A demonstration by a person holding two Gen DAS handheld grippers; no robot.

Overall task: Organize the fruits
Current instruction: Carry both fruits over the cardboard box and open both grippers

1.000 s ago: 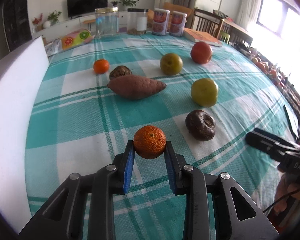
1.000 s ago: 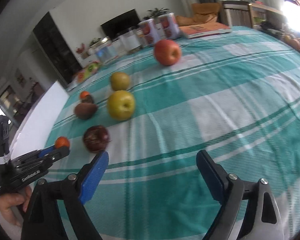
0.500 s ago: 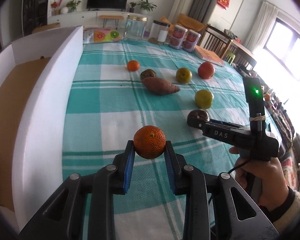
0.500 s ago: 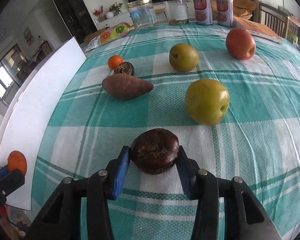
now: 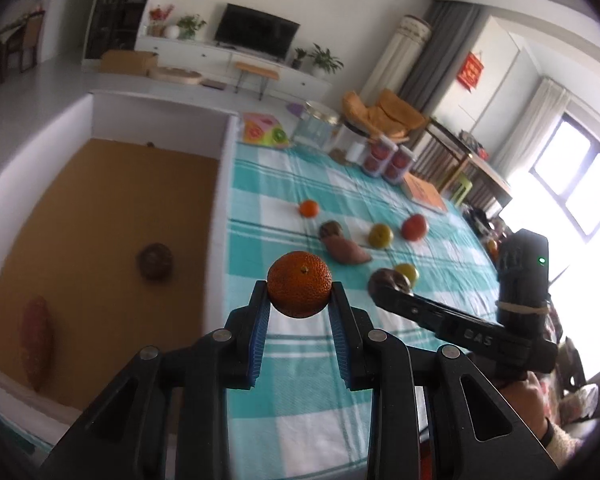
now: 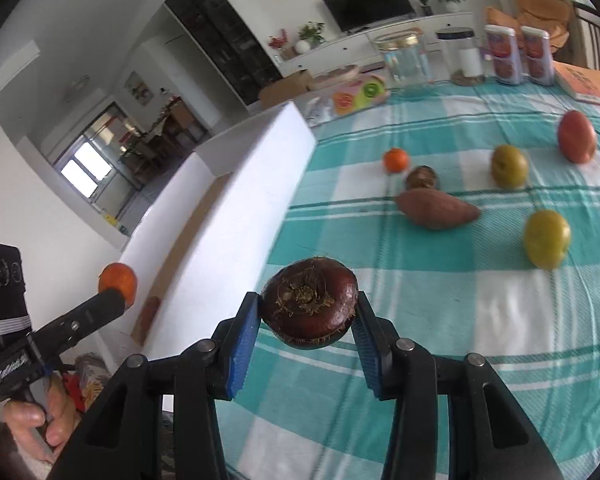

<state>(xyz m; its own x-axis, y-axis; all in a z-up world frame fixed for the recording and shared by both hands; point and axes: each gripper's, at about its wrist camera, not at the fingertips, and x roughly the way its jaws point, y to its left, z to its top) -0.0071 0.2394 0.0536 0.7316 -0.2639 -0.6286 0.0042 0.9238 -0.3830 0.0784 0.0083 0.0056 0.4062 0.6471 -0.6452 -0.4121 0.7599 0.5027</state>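
My left gripper (image 5: 299, 304) is shut on an orange tangerine (image 5: 299, 289) and holds it in the air above the table's left edge, beside the white box (image 5: 220, 184). My right gripper (image 6: 306, 322) is shut on a dark brown chestnut-like fruit (image 6: 309, 303), lifted above the checked cloth. In the box lie a dark round fruit (image 5: 155, 261) and a sweet potato (image 5: 38, 342). On the cloth lie a sweet potato (image 6: 436, 210), a tangerine (image 6: 396, 160), a dark fruit (image 6: 421, 178), two yellow-green fruits (image 6: 547, 238) (image 6: 509, 166) and a red apple (image 6: 576, 136).
The white box with a brown floor (image 6: 236, 200) stands along the table's left side. Glass jars (image 6: 406, 60), two cans (image 6: 518, 54), a book (image 6: 588, 84) and a colourful fruit-print pack (image 6: 360, 94) line the far edge. Each gripper shows in the other's view.
Both grippers have risen and swung left toward the white box. The right gripper closed on the dark fruit and lifted it off the cloth. The left still holds the tangerine.
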